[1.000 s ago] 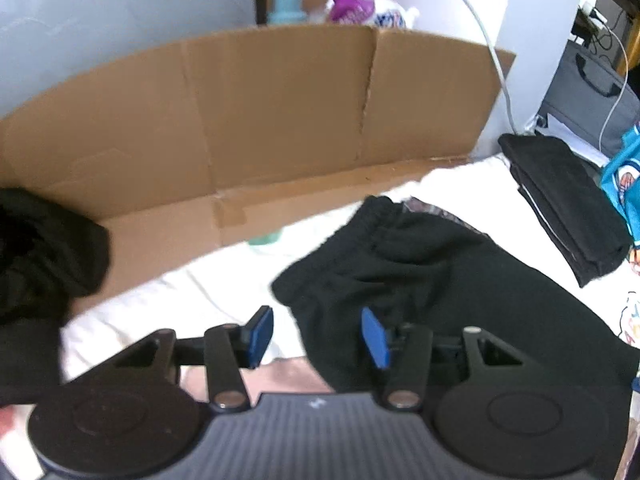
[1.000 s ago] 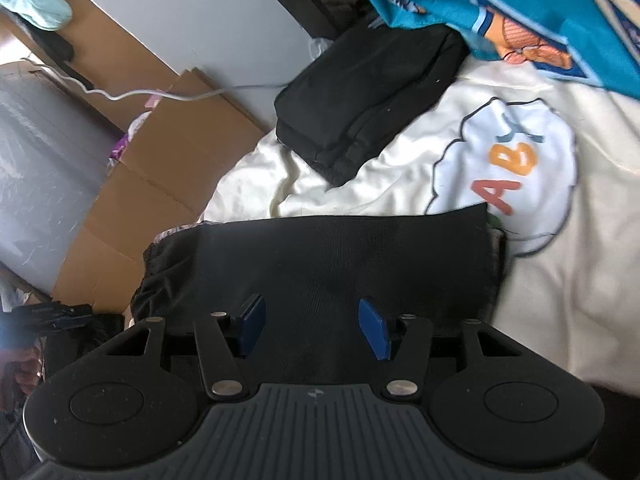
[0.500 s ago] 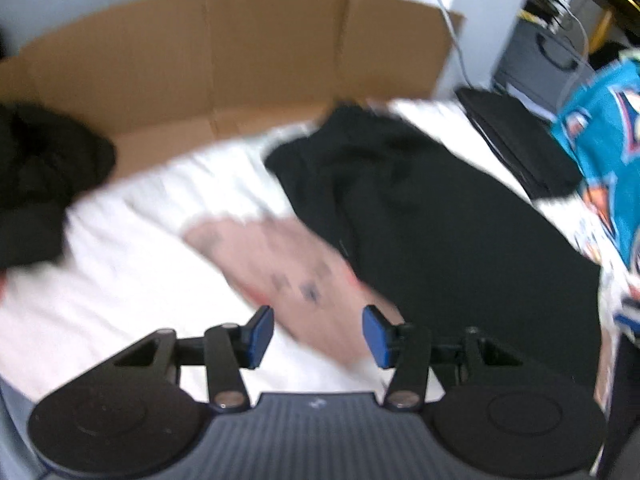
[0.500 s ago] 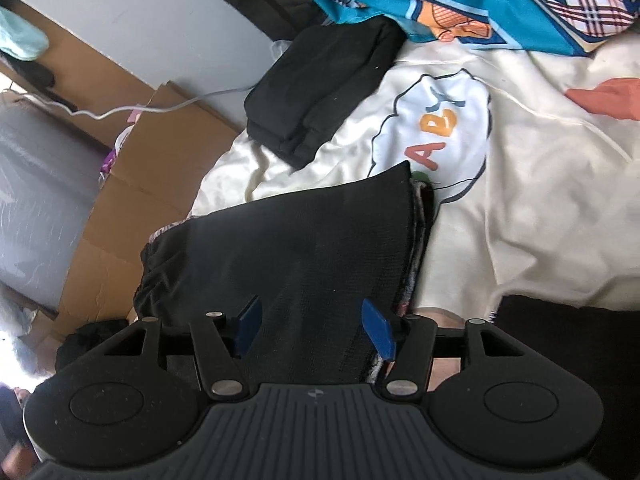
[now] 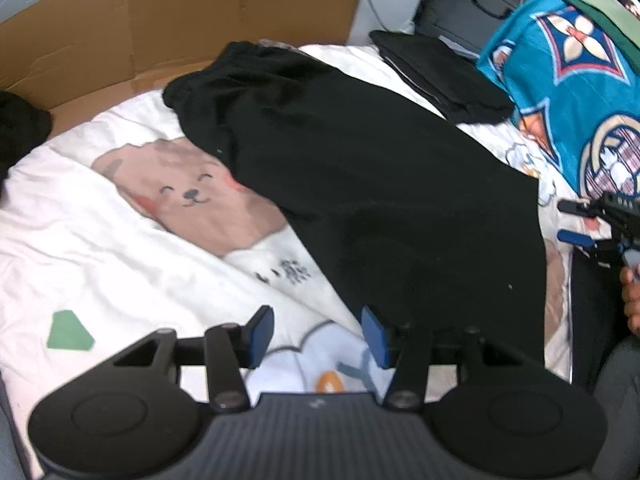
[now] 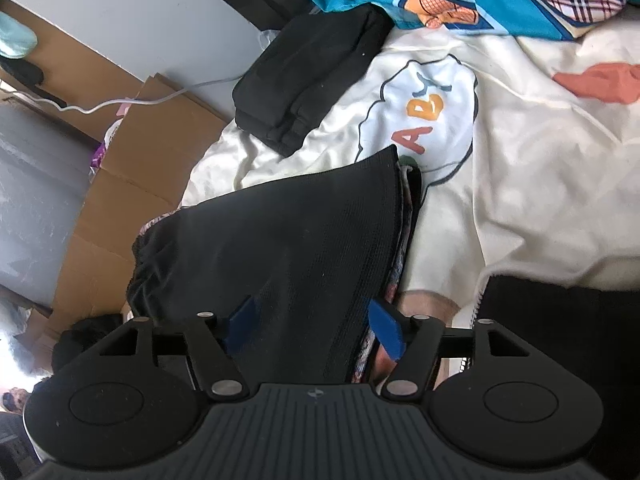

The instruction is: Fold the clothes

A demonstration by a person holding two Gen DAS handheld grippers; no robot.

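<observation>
My left tool (image 5: 316,336) and right tool (image 6: 316,326) both gape wide, gripping nothing, over the black shorts (image 5: 360,184) lying on the bed (image 5: 80,248) beside the flattened cardboard box (image 5: 160,16).

A white bedsheet (image 5: 100,240) with a bear print (image 5: 192,196) covers the bed. Flattened cardboard (image 5: 120,28) stands behind it. A teal patterned blanket (image 5: 568,92), perhaps a pillow, lies alongside.

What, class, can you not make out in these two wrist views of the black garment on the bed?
- Black garment, left wrist view: its near hem is hidden behind the left gripper.
- Right wrist view: the right gripper covers the cloth's near edge, so contact is unclear.
- Folded black stack: what garments it holds is unreadable.
</observation>
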